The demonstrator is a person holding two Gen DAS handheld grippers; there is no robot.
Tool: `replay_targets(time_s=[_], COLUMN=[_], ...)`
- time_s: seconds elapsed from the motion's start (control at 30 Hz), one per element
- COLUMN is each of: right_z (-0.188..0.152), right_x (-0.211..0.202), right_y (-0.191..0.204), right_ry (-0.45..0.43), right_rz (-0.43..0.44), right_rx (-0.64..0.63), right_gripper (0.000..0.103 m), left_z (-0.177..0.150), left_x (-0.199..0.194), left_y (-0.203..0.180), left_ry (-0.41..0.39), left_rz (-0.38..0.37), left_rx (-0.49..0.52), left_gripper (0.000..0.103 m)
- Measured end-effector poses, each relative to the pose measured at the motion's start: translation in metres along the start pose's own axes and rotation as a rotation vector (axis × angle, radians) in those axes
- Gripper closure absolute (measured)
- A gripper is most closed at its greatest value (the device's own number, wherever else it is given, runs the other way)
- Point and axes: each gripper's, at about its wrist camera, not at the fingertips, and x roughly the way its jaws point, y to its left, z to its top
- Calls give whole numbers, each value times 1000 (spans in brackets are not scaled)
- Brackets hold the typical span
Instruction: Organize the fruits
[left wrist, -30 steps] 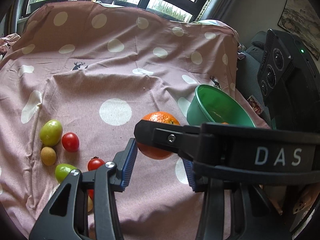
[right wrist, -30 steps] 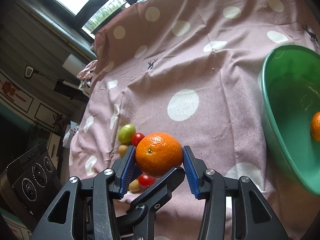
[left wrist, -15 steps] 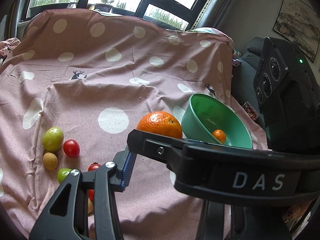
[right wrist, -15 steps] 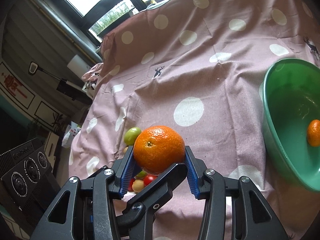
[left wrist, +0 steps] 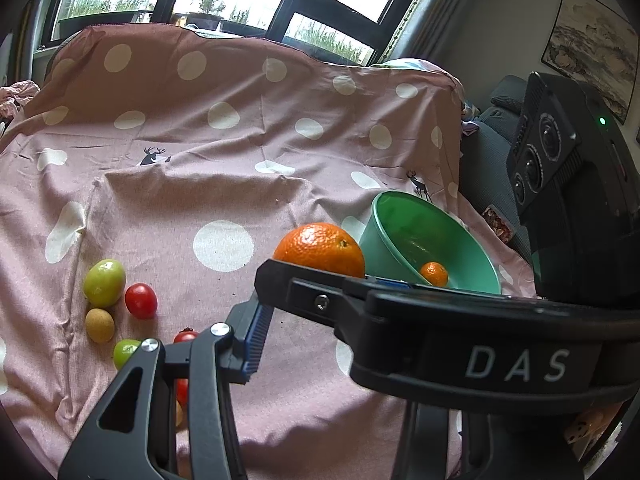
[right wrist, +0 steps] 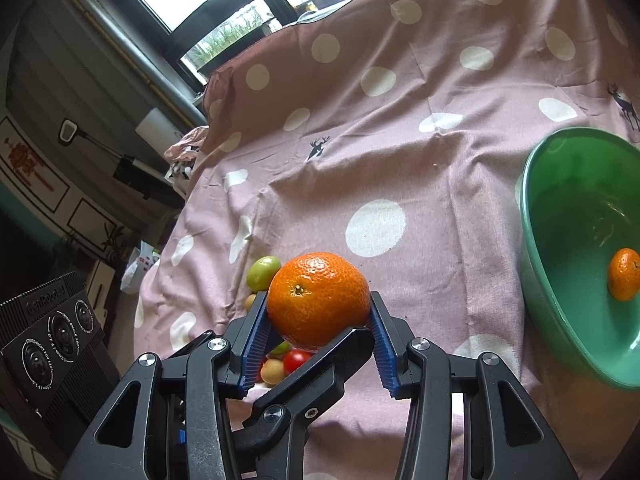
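Right gripper (right wrist: pixel 318 330) clamps the orange (right wrist: pixel 318 300); it blocks the left view, so the left gripper's (left wrist: pixel 320 344) state is unclear.

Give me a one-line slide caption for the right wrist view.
Right gripper holds an orange above the spotted cloth, beside a green bowl already containing a smaller orange.

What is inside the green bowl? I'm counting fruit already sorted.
One small orange lies inside the green bowl. The bowl's right edge is cut off in the right wrist view, and its near wall hides part of the floor in the left.
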Motion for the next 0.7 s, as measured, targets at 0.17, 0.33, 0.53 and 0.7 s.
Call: replay_targets(time_s=[0.17,0.33,0.53,0.7], right_z=[1,1,2,2], right_x=[-3,-6,-6,-5], right_y=[-1,2,1,1], right_ry=[-5,-24,-30,-27], right_rz=[13,-12,-39,-48], right_rx=[3,-17,-32,-40], right_gripper=[54,54,54,54], left_z=[-1,-1,-1,-2], left_x=[-3,-2,5,5], left_y=[-2,-2,-3,-2], left_ry=[-11,-9,12,15], left_rz=[0,-1,6,-3], left_rx=[8,11,16,7], left_gripper=[59,59,59,59])
